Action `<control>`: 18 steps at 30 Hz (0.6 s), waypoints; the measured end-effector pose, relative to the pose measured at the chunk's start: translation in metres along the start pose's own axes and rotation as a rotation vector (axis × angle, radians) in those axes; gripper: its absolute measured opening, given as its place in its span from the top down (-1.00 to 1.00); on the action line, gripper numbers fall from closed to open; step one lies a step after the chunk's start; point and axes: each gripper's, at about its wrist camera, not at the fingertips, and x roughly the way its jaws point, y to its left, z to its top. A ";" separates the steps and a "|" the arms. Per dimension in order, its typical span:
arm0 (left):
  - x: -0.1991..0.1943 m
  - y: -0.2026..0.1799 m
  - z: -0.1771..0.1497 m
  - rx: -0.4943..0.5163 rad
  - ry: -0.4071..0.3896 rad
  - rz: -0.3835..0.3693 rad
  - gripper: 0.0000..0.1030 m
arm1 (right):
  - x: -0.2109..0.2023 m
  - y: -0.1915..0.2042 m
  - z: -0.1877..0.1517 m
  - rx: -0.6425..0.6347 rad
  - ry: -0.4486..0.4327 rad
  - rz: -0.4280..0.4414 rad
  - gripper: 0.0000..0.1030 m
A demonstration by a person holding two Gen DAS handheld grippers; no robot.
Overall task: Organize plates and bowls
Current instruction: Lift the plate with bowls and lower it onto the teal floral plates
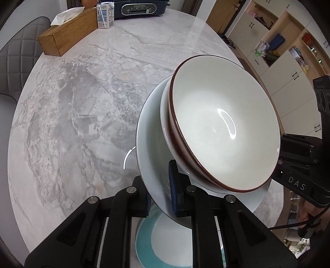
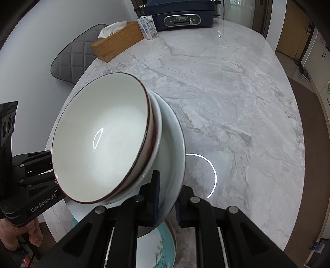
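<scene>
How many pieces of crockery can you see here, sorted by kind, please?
Bowls: 2, a brown-rimmed bowl nested in a white bowl
Plates: 2, a pale plate gripped at opposite edges by the left tongs and right tongs, and a teal-rimmed plate lying below
Total: 4

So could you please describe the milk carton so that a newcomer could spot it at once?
Start at the grey marble table, far end. Between the long wooden tissue box and the dark blue cooking appliance stands the small white-and-blue milk carton, upright, alone bearing a straw.
</scene>
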 end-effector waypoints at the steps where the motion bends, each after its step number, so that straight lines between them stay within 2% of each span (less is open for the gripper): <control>1: -0.003 -0.001 -0.006 0.004 0.000 -0.001 0.75 | -0.003 0.003 -0.006 0.000 -0.002 -0.002 0.72; 7: -0.016 -0.012 -0.052 0.017 0.019 -0.012 0.75 | -0.014 0.012 -0.048 0.020 0.002 -0.007 0.72; 14: -0.007 -0.016 -0.099 0.021 0.064 -0.017 0.76 | -0.007 0.018 -0.094 0.061 0.037 -0.009 0.72; 18: -0.003 -0.015 -0.112 0.024 0.073 -0.015 0.76 | -0.002 0.021 -0.106 0.069 0.043 -0.013 0.72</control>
